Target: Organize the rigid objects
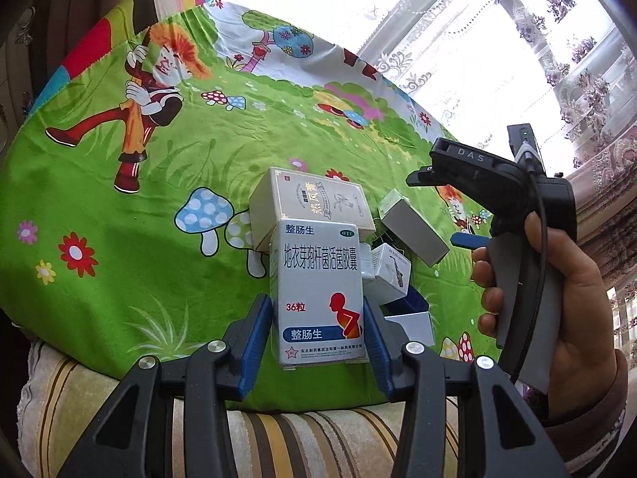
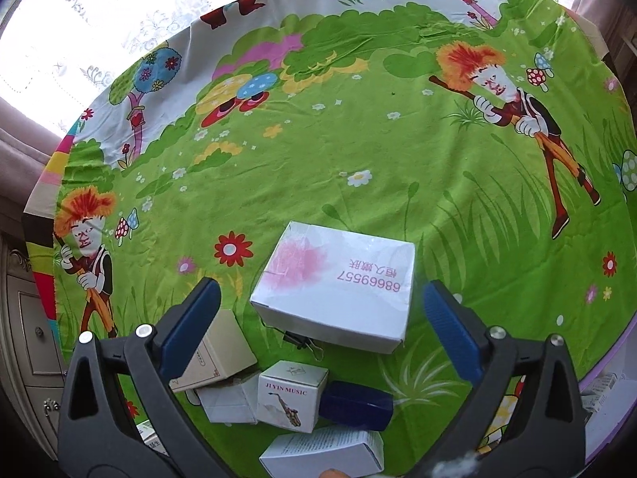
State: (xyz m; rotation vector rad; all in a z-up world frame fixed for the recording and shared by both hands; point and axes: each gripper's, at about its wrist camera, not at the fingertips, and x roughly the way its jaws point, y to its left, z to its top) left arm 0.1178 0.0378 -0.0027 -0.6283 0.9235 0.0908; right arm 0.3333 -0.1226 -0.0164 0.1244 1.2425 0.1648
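Gripping a white-and-blue medicine box (image 1: 318, 290) between its blue pads, the left tool (image 1: 316, 334) holds it upright above the near edge of the worktop (image 1: 119, 207), which is covered in a green cartoon cloth. The box's printed face shows a red bent figure near the bottom. Just beyond it, at 12 o'clock, lies a silver box (image 1: 314, 203) with gold trim. At 2 o'clock from the held box sits a plain grey box (image 1: 414, 231), with a small saxophone box (image 1: 392, 273) just below that, and a dark blue box (image 1: 410, 304) lower still.

Off at 3 o'clock in the left view, a hand (image 1: 557, 310) grips the handle of the right tool (image 1: 446, 207), which points down towards the pile.

From the right wrist, the right tool (image 2: 318, 338) has its jaws spread wide with nothing gripped. A large white box (image 2: 338, 283) with pink print lies between the two blue fingers (image 2: 452, 330), touching neither. Below it, towards 6 o'clock, cluster the saxophone box (image 2: 290, 394), the dark blue box (image 2: 356, 404) touching its right side, a white box (image 2: 231, 400) on its left, a beige box (image 2: 223, 350) at 8 o'clock, and another white carton (image 2: 322, 452) nearest the camera. A black binder clip (image 2: 302, 342) peeks out under the large box's near edge.
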